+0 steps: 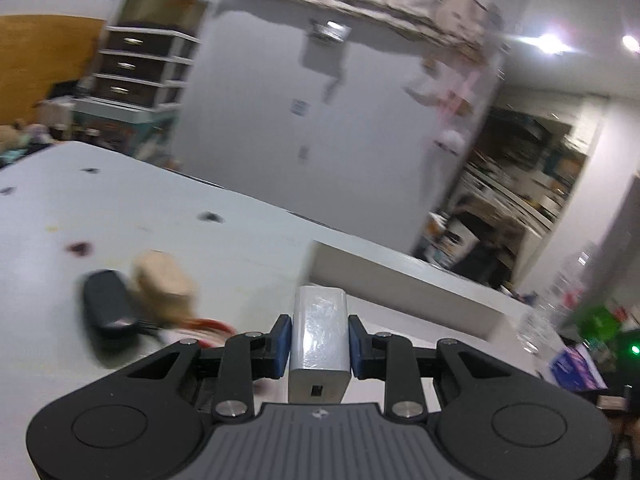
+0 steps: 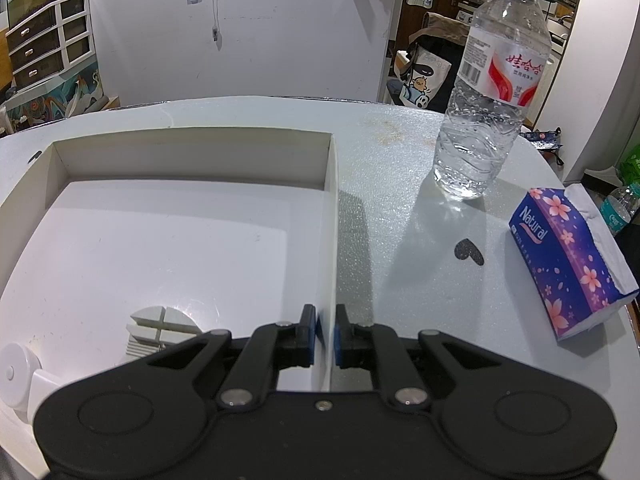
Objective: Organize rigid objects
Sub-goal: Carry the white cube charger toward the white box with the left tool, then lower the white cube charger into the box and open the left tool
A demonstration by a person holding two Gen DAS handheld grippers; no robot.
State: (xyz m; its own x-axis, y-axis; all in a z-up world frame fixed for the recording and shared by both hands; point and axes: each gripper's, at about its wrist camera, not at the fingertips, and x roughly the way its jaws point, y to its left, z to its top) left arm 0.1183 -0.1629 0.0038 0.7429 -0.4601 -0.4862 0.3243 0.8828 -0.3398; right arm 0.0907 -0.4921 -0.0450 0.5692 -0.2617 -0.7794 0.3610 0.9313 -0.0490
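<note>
My left gripper (image 1: pixel 319 340) is shut on a white USB charger block (image 1: pixel 319 336) and holds it above the table, with the view blurred. A black oval case (image 1: pixel 107 306) and a tan wooden piece (image 1: pixel 162 280) lie on the table to its left. The white box (image 1: pixel 400 292) lies ahead and to the right. In the right wrist view my right gripper (image 2: pixel 326 334) is shut on the right side wall of the white box (image 2: pixel 334 240). Inside the box at the near left lie a white round ribbed part (image 2: pixel 160 328) and a white round plug-like object (image 2: pixel 16 376).
A water bottle (image 2: pixel 488 92) stands on the table right of the box. A purple tissue pack (image 2: pixel 568 264) lies at the right edge. A dark heart mark (image 2: pixel 468 252) is on the table. Drawers (image 2: pixel 48 44) and a white cabinet (image 2: pixel 240 28) stand beyond the table.
</note>
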